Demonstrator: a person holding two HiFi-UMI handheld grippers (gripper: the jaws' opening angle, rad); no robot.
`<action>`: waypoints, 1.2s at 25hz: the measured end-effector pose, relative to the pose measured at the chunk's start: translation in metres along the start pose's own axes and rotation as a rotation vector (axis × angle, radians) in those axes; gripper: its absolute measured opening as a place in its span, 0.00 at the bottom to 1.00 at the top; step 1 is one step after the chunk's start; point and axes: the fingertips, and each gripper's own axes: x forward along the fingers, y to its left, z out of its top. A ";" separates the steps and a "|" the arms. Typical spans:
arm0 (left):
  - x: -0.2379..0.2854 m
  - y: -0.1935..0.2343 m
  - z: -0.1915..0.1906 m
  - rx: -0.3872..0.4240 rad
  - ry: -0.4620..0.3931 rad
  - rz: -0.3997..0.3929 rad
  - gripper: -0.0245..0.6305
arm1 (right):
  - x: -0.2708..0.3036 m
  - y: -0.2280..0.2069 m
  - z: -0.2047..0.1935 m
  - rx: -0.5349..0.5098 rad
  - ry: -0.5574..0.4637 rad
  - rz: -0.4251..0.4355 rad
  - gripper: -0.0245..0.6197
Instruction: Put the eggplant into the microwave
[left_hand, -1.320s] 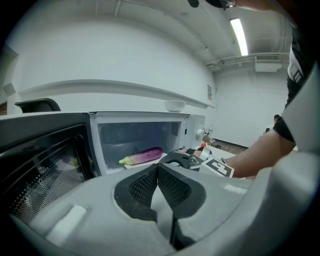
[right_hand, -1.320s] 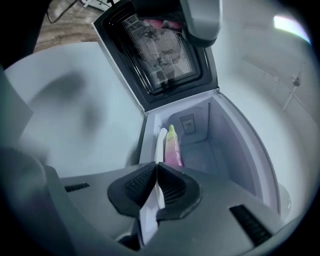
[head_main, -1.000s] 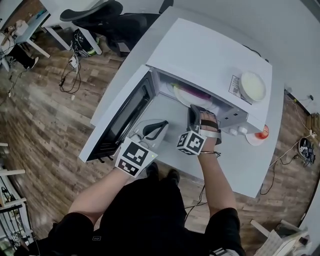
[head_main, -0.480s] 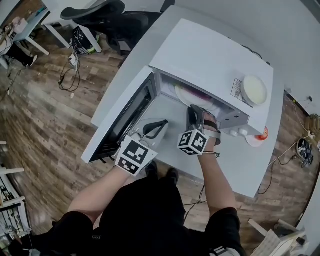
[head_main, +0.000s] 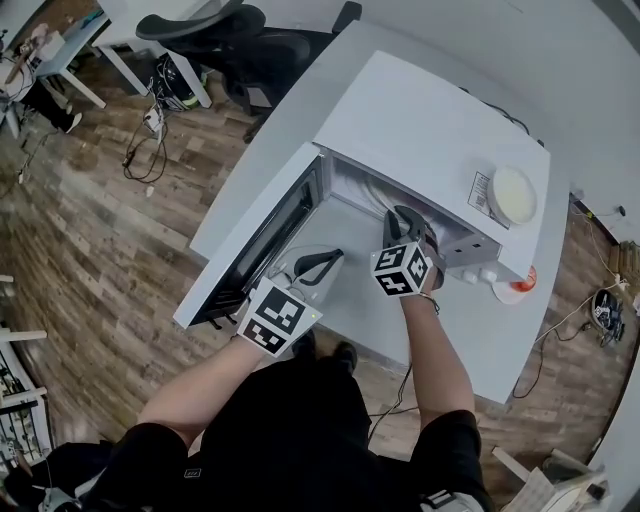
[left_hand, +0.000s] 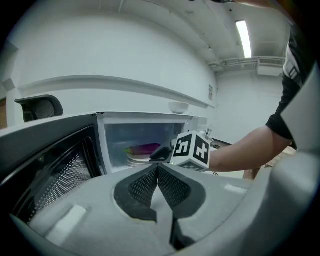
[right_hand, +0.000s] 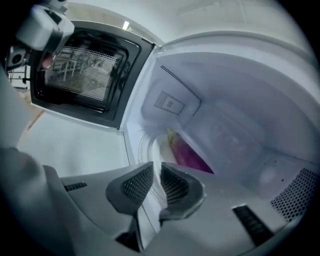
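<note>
The right gripper's (right_hand: 156, 167) two jaws have just been opening and now stand a little apart, mesh-textured dark pads facing each other with nothing between them. They point into the mouth of the one microwave (head_main: 430, 120). Just beyond them the single eggplant (right_hand: 187, 152), glossy purple and elongated with a greenish stem end, lies on one round white plate (right_hand: 150, 147) on the oven floor, free of the pads. The left gripper (left_hand: 157, 167) is clenched, its two pads meeting at the tips on nothing, and it hovers in front of the opening beside the right gripper's marker cube. The microwave is a smooth white box with pale inner walls and a perforated vent panel. Its one door (head_main: 260, 240), dark-framed with a dotted mesh window, swings wide toward the tabletop's left edge and flanks the left gripper. One shallow white bowl (head_main: 513, 195) sits on the oven's roof near its right front corner. An orange-red round thing (head_main: 522, 275) lies on the white tabletop (head_main: 450, 330) near its right edge, just beside the microwave. One black office chair (head_main: 230, 40) stands on the plank floor beyond the far left corner.
</note>
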 end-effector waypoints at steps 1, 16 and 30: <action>0.000 0.000 0.000 0.001 0.001 -0.001 0.05 | 0.002 -0.002 0.000 0.018 0.002 0.003 0.13; -0.012 0.001 0.010 -0.016 -0.017 -0.004 0.05 | -0.009 -0.014 -0.008 0.097 0.076 -0.020 0.13; -0.037 -0.002 0.012 -0.062 -0.050 -0.014 0.05 | -0.029 -0.010 0.002 0.127 0.001 -0.036 0.13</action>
